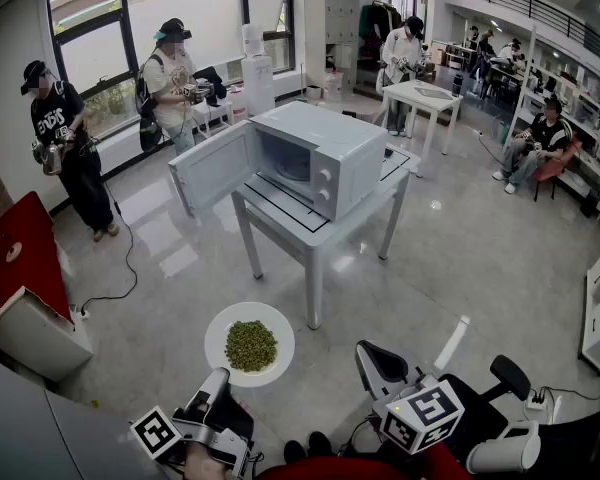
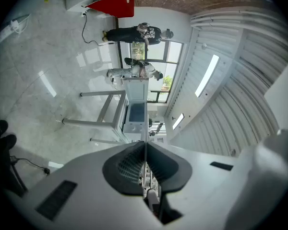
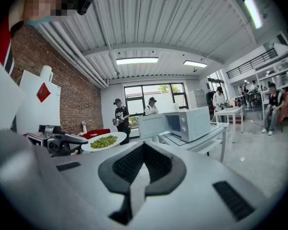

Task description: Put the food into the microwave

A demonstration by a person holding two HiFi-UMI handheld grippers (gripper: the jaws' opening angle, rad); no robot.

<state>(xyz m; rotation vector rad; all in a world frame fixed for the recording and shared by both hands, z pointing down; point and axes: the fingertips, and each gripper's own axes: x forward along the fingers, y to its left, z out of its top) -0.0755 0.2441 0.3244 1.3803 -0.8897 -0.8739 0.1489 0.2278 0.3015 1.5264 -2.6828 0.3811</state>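
Note:
A white plate point(image 1: 223, 320) heaped with green peas point(image 1: 251, 346) hangs level over the floor, a short way in front of the table. My left gripper point(image 1: 218, 380) is shut on its near rim; in the left gripper view the rim shows as a thin line pinched between the pads. The white microwave point(image 1: 332, 156) stands on the white table point(image 1: 302, 230) with its door point(image 1: 215, 168) swung wide to the left and its cavity showing. My right gripper point(image 1: 370, 356) hangs low at the right, shut and holding nothing. In the right gripper view the plate point(image 3: 111, 136) is at the left and the microwave point(image 3: 192, 121) ahead.
Two people point(image 1: 65, 138) point(image 1: 175, 83) stand by the windows behind the microwave. A red-topped cabinet point(image 1: 20, 258) sits at the left with a cable point(image 1: 120, 278) on the floor. Another white table point(image 1: 425, 98) and a seated person point(image 1: 535, 148) are far right.

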